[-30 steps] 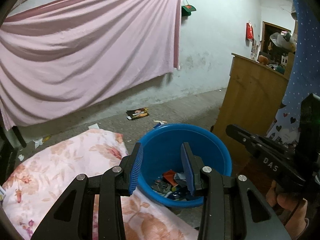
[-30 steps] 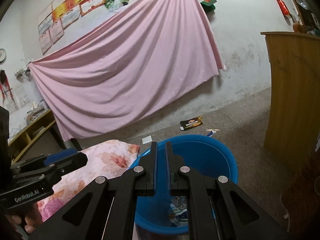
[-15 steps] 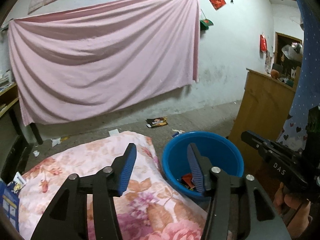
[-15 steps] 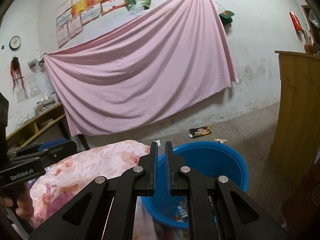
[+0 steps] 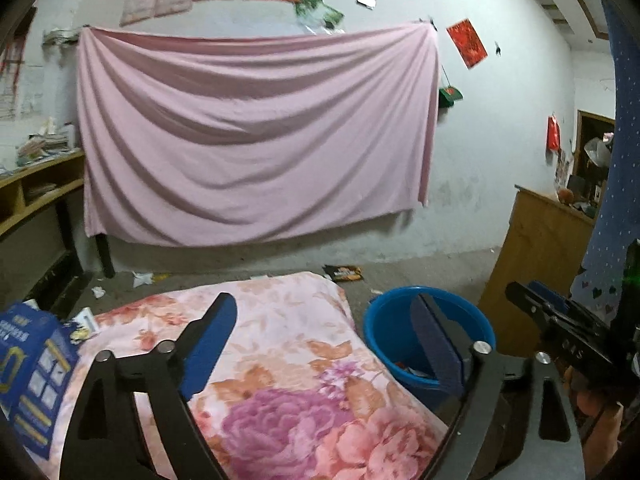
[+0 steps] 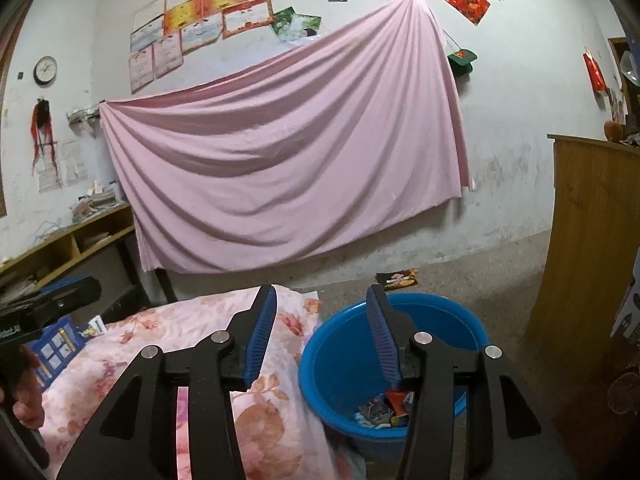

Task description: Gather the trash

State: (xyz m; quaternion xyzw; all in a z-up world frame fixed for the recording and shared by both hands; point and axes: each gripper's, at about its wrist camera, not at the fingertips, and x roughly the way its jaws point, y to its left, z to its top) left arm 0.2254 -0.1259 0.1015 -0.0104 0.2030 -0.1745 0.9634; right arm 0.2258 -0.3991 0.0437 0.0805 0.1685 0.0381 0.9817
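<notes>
A blue basin (image 6: 404, 336) stands on the floor beside the bed and holds several scraps of trash (image 6: 380, 410); it also shows in the left wrist view (image 5: 384, 328). A dark snack wrapper (image 6: 397, 279) lies on the floor behind it, also seen in the left wrist view (image 5: 343, 273). White paper scraps (image 5: 142, 279) lie on the floor by the wall. My left gripper (image 5: 324, 320) is open and empty over the floral blanket (image 5: 280, 360). My right gripper (image 6: 320, 312) is open and empty, above the blanket's edge and the basin.
A blue box (image 5: 30, 360) lies at the blanket's left edge. A wooden cabinet (image 6: 592, 248) stands right of the basin. A pink sheet (image 6: 288, 160) hangs on the far wall. Shelves (image 6: 68, 244) run along the left wall.
Both grippers have risen and swung left, from over the basin toward the blanket. The left jaws opened wider. The right jaws, shut before, have opened.
</notes>
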